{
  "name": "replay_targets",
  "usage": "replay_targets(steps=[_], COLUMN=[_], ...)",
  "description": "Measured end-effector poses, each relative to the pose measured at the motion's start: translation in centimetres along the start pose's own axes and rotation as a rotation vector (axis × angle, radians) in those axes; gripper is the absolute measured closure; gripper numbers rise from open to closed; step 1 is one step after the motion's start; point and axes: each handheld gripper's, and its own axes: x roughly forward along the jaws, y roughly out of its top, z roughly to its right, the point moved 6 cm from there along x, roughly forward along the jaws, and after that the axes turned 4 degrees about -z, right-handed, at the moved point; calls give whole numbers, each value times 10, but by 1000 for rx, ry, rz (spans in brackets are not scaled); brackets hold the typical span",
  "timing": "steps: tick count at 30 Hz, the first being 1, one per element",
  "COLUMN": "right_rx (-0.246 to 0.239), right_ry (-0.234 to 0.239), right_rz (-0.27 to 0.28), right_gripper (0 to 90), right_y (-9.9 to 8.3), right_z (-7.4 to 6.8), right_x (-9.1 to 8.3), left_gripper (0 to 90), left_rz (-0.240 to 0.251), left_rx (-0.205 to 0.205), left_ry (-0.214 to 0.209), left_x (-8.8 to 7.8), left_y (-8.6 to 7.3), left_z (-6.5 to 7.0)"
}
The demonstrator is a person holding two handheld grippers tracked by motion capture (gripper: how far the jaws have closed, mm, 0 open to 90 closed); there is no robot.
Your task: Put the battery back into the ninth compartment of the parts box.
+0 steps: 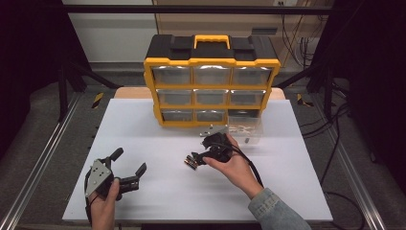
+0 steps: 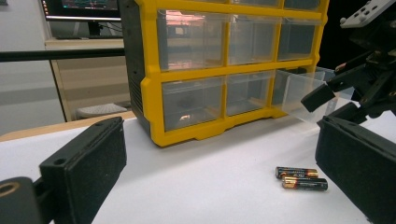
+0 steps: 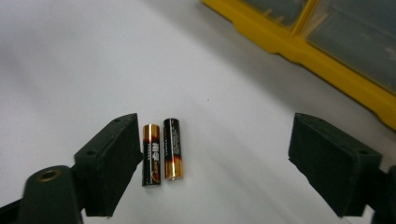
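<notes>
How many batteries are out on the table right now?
2. Both lie side by side on the white table, between the right gripper's open jaws: one battery beside one jaw, the other battery next to it. The drawers may hide more.

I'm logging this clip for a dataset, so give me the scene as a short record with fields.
work surface: white table
organiser: yellow drawer cabinet; bottom-right drawer pulled out
items: two batteries side by side on the table
right gripper: open, jaws either side of the batteries, not gripping
left gripper: open, holds nothing, apart from the batteries
</notes>
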Motion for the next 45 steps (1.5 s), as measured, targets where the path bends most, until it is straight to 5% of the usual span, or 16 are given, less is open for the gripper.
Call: replay_targets(steps=[15,45], right_rx=[-19,-17], right_ry=[36,107], right_rz=[-101,-136], right_gripper=[430,734], right_y=[-13,-20], right_z=[-4,-14], right_x=[16,42], left_gripper=[18,19], left_rz=[0,-2], left_rx=[3,9], left_ry=[-2,-10], left_x=[0,1], left_y=[0,0], left_z=[0,2])
